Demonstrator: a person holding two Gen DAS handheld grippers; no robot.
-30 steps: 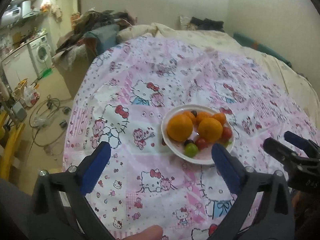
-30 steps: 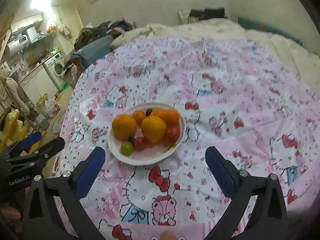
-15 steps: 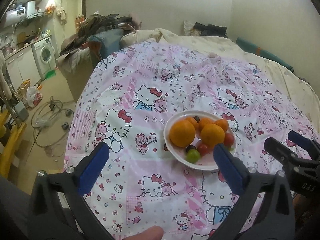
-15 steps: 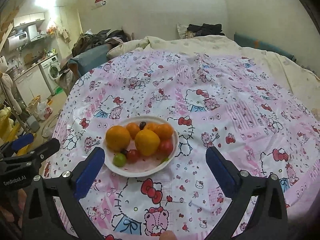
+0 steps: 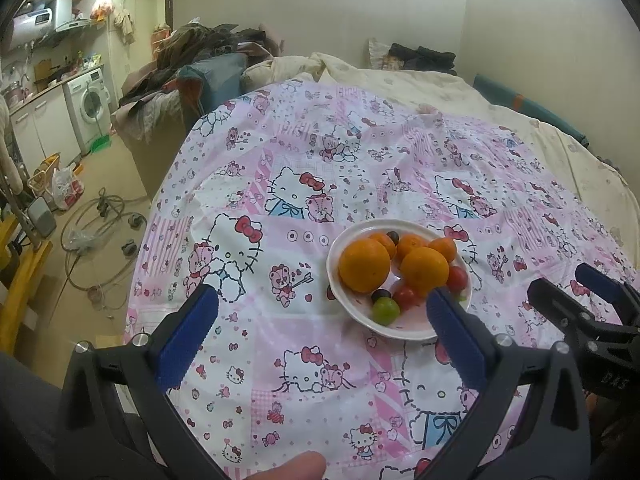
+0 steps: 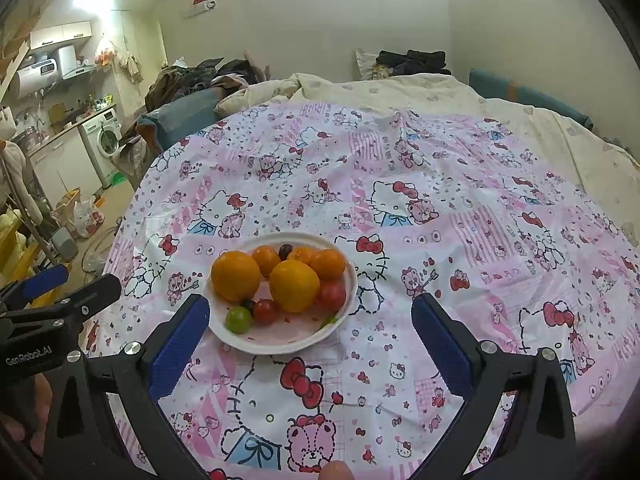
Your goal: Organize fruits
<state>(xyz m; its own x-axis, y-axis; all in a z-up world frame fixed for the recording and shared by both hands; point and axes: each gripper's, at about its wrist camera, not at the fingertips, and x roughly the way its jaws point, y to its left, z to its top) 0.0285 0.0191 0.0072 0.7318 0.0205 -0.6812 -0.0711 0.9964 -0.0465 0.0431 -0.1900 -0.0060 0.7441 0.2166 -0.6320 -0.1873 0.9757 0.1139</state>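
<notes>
A white plate sits on a pink Hello Kitty cloth. It holds two big oranges, smaller tangerines, red tomatoes, a green fruit and dark grapes. My left gripper is open and empty, held above the cloth just short of the plate. My right gripper is open and empty, also just short of the plate. Each gripper shows at the edge of the other's view, the right one and the left one.
The cloth covers a bed with a cream quilt behind. A clothes pile lies at the back left. The floor at left holds cables, bags and a washing machine.
Both grippers have tilted up and drawn back a little; the plate sits lower and smaller in view and more of the room shows. The jaws stay open.
</notes>
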